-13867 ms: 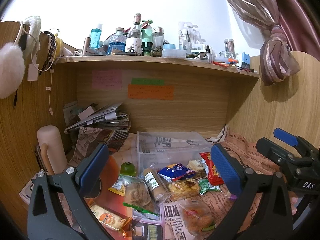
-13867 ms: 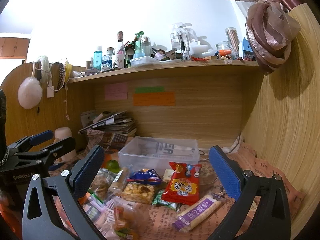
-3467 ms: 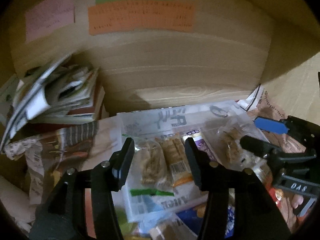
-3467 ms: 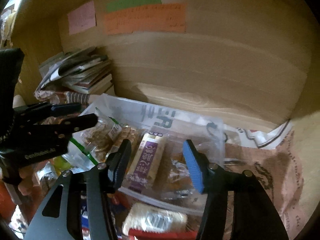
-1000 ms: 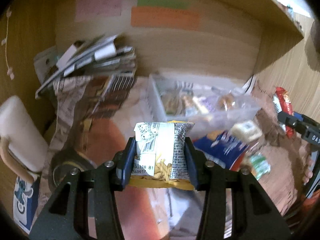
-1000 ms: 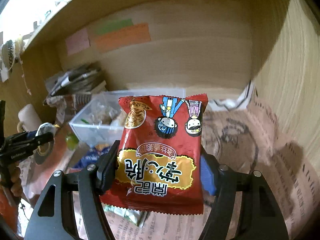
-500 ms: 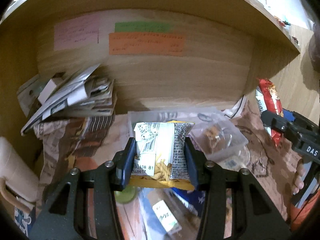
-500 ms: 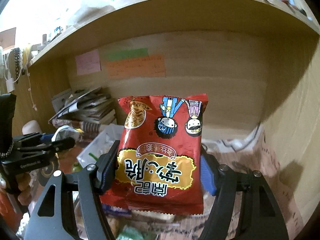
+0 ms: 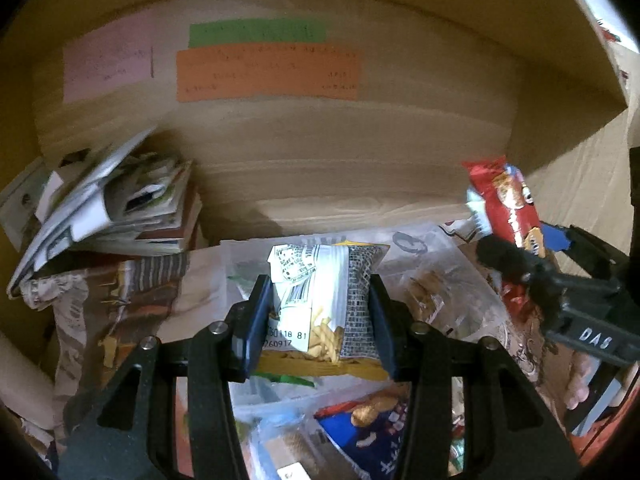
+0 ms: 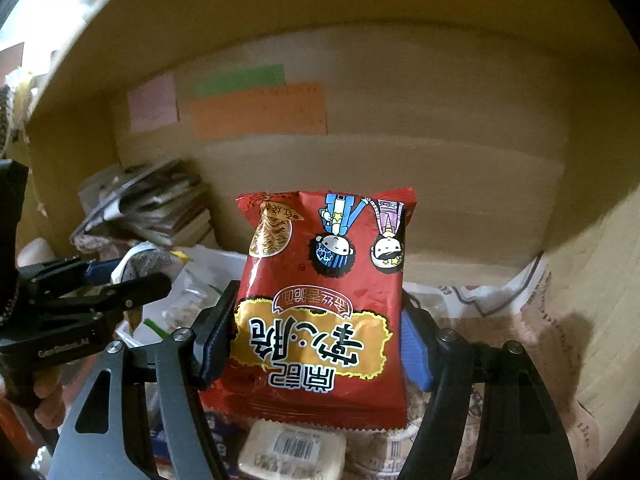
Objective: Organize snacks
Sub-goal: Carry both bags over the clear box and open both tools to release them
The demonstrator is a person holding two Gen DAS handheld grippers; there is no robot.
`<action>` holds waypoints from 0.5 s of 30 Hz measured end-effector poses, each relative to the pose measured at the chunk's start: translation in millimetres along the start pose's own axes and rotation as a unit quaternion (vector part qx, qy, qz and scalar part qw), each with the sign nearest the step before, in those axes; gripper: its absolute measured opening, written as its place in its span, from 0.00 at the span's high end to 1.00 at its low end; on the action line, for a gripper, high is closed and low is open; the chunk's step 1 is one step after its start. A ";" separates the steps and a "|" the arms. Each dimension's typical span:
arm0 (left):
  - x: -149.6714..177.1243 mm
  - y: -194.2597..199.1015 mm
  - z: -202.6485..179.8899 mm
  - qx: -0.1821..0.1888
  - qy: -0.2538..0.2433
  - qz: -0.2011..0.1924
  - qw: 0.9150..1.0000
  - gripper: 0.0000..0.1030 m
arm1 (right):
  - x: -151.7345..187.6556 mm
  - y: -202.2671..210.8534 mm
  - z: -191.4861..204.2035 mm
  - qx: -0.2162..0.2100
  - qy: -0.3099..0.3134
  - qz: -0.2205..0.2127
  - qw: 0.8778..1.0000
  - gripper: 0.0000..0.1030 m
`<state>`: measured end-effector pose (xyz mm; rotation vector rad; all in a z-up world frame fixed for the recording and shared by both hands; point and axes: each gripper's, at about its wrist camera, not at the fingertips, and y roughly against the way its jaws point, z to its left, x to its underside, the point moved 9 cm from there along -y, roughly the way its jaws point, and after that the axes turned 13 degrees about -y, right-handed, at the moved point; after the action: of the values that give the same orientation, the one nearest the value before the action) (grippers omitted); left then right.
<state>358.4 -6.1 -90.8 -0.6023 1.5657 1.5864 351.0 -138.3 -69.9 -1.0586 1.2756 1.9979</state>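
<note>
I am holding a clear-windowed bag of stick snacks point(image 9: 320, 300) clamped between the left gripper point(image 9: 320, 312) jaws above the clear plastic bin point(image 9: 436, 280), while the right gripper point(image 9: 516, 264) is carrying a red snack packet point(image 9: 504, 200) at far right.

Pink note point(image 9: 107, 63), green note point(image 9: 257, 33) and orange note point(image 9: 267, 75) fill the upper frame; stack of papers point(image 9: 108, 204) sits left.
</note>
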 end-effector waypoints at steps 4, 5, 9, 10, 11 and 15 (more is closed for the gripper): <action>1.3 -16.9 -2.7 0.005 -0.001 0.014 1.000 0.55 | 7.2 -20.9 -0.2 -0.001 -0.001 0.030 1.000 0.35; 2.2 -21.7 -3.3 0.007 -0.002 0.019 1.000 0.55 | 10.3 -27.5 -0.1 0.002 0.002 0.039 0.999 0.35; 7.0 -36.3 -3.5 0.008 -0.009 0.033 0.999 0.55 | 20.4 -46.3 1.9 -0.001 0.005 0.071 0.997 0.35; 8.6 -40.7 -3.9 0.009 -0.011 0.037 0.999 0.55 | 21.5 -49.3 2.3 0.000 0.006 0.076 0.997 0.35; 9.3 -45.6 -5.6 0.011 -0.011 0.042 0.999 0.55 | 24.3 -54.0 2.5 0.000 0.007 0.084 0.996 0.35; 16.3 -59.4 -5.7 0.013 -0.012 0.057 0.998 0.55 | 30.5 -65.1 -2.2 0.007 0.003 0.099 0.995 0.35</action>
<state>395.9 -13.9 -139.4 -0.4847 1.6245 1.6494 385.2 -113.0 -127.8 -0.9642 1.4453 2.1284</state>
